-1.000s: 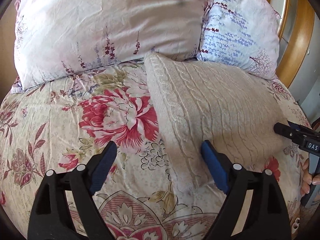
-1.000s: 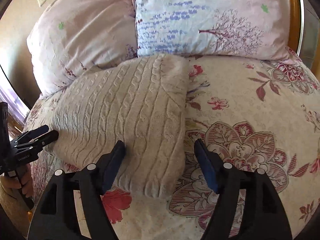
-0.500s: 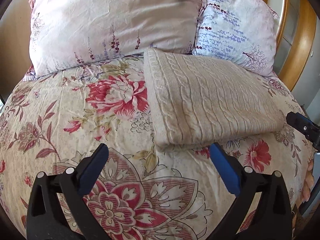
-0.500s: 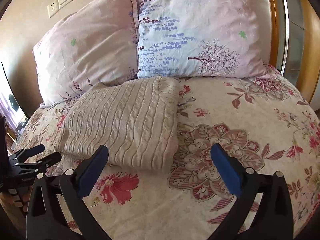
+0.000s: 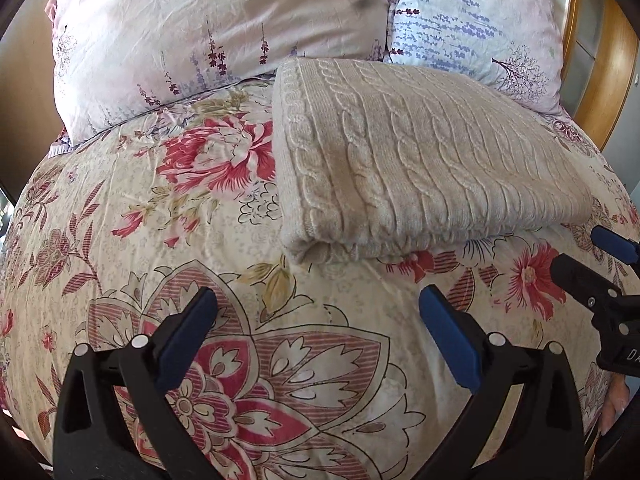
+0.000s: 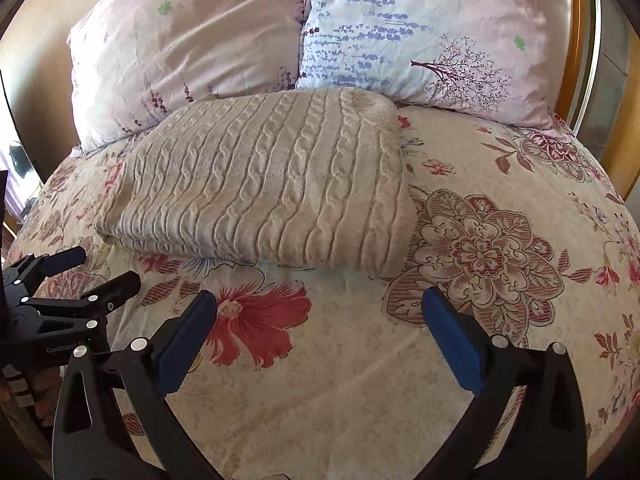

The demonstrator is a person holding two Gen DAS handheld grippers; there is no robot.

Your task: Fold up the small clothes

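Cream cable-knit, one sweater [image 5: 420, 160], folded into a thick rectangle, lies on the floral bedspread [image 5: 140, 240] with its far edge just against the pillows. I count two pillows: a pink one [image 5: 220, 24] on the left of my left camera and a pale blue one [image 5: 472, 20] beside it, the two touching. Behind them runs a wooden headboard [image 5: 600, 60].

Writing: on the left gripper's body, seen from my right camera, I read "GenRobot", then a few characters I can't make out at this edge of the lens. On the right gripper's body, at the rim of the left view, only "D" and part of another letter show.

My left gripper [image 5: 316, 340] is spread wide, blue pads [image 5: 448, 336] well apart, empty, hanging over bare bedspread just short of the sweater's near fold. My right gripper [image 6: 320, 336] is the same: jaws wide, holding nothing, touching nothing, with the sweater [image 6: 260, 176] ahead and slightly left of it.
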